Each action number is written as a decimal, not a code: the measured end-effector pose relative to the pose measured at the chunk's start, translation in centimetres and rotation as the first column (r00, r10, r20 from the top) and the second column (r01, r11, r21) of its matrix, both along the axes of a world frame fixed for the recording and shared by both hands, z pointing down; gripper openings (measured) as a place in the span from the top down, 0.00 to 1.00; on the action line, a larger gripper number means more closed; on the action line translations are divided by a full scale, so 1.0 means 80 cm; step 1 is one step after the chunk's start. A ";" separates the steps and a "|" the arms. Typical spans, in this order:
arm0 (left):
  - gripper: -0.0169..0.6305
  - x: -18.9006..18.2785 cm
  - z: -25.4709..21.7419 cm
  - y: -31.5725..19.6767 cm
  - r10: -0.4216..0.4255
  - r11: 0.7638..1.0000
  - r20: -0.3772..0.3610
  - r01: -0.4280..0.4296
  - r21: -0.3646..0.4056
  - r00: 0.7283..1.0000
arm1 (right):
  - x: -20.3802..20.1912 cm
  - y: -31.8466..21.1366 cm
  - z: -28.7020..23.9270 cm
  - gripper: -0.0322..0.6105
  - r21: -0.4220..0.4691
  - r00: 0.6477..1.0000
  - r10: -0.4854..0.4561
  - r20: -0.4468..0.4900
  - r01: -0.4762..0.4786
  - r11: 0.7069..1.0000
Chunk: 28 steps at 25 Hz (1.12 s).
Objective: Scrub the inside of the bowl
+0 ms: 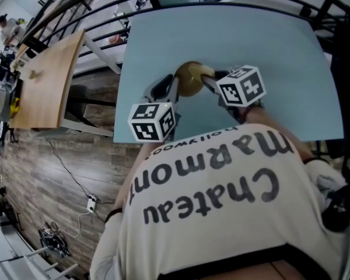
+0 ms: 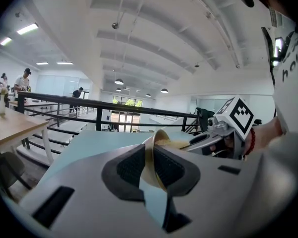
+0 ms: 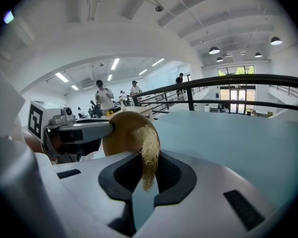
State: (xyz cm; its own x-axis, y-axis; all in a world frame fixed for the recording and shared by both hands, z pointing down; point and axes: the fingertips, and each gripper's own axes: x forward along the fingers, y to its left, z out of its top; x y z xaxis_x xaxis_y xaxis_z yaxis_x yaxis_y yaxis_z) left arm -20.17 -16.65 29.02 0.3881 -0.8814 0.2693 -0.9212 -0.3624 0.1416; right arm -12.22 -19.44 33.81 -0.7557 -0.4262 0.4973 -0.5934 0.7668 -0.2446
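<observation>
- Your left gripper (image 2: 150,168): jaws narrow, clamped on the wall of the bowl (image 1: 189,78). The rim runs edge-on between the pads.
- The bowl is tan and tipped on its side, over the near-left part of the light-blue tabletop (image 1: 268,45). No view shows whether it touches the tabletop.
- Your right gripper (image 3: 148,177): jaws narrow, pinching a straw-coloured fibre scrubber (image 3: 150,152). The tuft stands up out of the pads.
- The scrubber's far end lies against the bowl at its right edge in the right gripper view. The left gripper view shows pale fibre just inside the bowl's mouth, right at the right gripper's tips.
- In the head view both grippers meet at the bowl, left from the near left and right from the near right.
- The left marker cube (image 1: 153,121) sits nearer to you than the right marker cube (image 1: 241,86). Both are on the near side of the bowl.
- In the right gripper view the left gripper comes in from the left, level, and one jaw reaches the bowl's left edge.
- A wooden table (image 1: 46,80) stands left of the tabletop, apart from it.
- A black railing (image 2: 114,105) runs past the tabletop's far edge.
- People (image 3: 104,95) stand well beyond the railing.
- The plank floor (image 1: 41,174) at near left carries a cable and a power strip (image 1: 91,203).
</observation>
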 end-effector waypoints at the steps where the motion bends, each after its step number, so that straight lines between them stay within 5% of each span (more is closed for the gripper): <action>1: 0.90 -0.002 0.002 0.001 0.006 1.000 0.008 -0.006 -0.003 1.000 | -0.003 0.000 -0.001 0.85 0.008 1.000 -0.001 -0.007 0.001 1.000; 28: 0.91 -0.028 0.027 0.045 0.073 0.994 -0.005 -0.073 -0.079 0.997 | -0.073 0.052 -0.018 0.85 0.102 0.998 -0.064 -0.025 0.067 0.993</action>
